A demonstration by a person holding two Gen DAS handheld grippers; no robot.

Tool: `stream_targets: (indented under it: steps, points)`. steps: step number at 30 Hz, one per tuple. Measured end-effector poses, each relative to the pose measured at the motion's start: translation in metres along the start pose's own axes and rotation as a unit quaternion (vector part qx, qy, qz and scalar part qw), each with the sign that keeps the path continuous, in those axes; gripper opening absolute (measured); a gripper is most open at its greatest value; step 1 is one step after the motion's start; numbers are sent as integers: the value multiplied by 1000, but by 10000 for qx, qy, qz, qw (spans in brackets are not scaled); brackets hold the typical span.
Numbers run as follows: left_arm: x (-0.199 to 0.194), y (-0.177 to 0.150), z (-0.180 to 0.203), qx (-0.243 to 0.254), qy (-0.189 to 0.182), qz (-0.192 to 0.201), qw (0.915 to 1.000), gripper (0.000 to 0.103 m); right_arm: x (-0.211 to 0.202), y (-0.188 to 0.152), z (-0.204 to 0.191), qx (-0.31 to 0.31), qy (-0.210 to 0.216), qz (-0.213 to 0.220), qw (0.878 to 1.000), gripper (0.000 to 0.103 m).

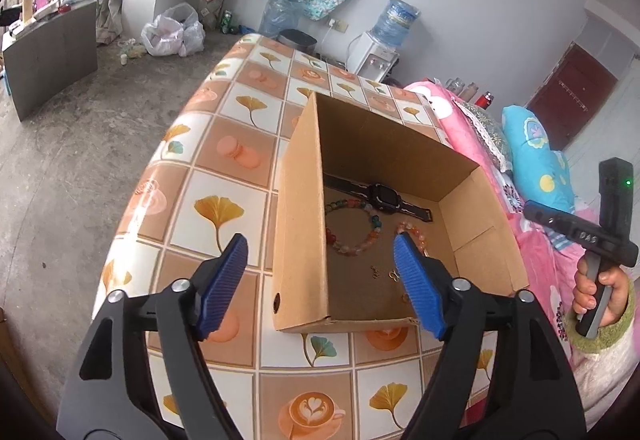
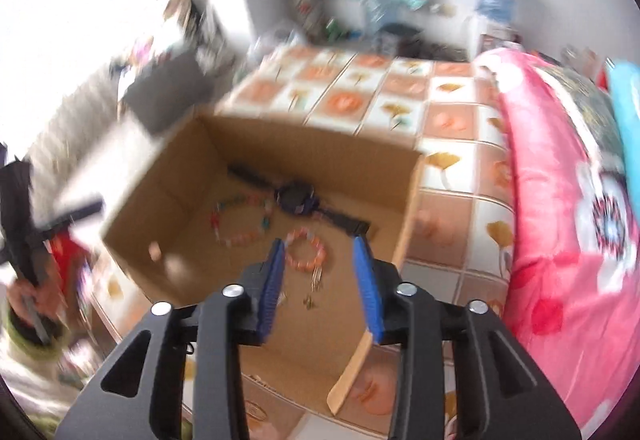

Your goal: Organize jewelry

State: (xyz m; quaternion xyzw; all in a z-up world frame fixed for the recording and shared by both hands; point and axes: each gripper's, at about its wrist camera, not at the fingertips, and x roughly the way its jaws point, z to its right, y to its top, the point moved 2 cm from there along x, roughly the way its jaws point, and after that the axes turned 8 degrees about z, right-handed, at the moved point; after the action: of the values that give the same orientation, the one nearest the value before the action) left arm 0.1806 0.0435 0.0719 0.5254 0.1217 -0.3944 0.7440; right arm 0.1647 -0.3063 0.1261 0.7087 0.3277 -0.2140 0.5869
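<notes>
Blue ribbed pads of my left gripper (image 1: 320, 282) stand wide apart and empty, straddling the left wall of the open brown cardboard box (image 1: 298, 200). Inside the box: a black wristwatch (image 1: 380, 196), a multicoloured bead bracelet (image 1: 354, 226), and an orange bead bracelet (image 1: 412, 234) partly hidden behind my right-hand pad. My right gripper (image 2: 320, 276), part-open and empty, hangs above the box; its blurred view alone shows the whole orange bracelet and small gold earrings (image 2: 314, 290). Only the left view shows the box resting on the tile-patterned tablecloth (image 1: 224, 176) sharply.
</notes>
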Motion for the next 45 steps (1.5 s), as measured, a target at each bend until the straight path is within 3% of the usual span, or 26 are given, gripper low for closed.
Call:
stream_targets:
  steps: [3,6,9,11,20,30,37,42,45]
  points:
    - [11,-5,1,-175,-121,-239,9995,75,-3,-15,19,586,-75,90,9982,44]
    - [28,-11,0,-467,-170,-543,9973,76,14,-42,36,1297,102,-233,9912,45]
    - [41,-16,0,-780,-353,-785,9932,76,26,-60,35,1533,242,-430,9870,45]
    - [46,-20,2,-877,-413,-878,9914,77,30,-66,29,1483,196,-443,9878,46]
    - [39,-32,14,-733,-25,-788,9942,78,21,-75,18,1379,-61,-387,9897,47]
    - [-5,-62,14,-602,-97,-960,9935,79,-17,-114,-6,1360,-190,-282,9901,47]
    - [-9,-75,19,-414,-28,-993,9942,80,-23,-128,-10,1337,-381,-152,9902,47]
    - [-11,-78,21,-206,-32,-828,9964,80,-24,-133,-9,1392,-366,49,9896,50]
    - [-24,-75,24,-7,50,-427,9991,80,-33,-133,-6,1475,-507,179,9876,50]
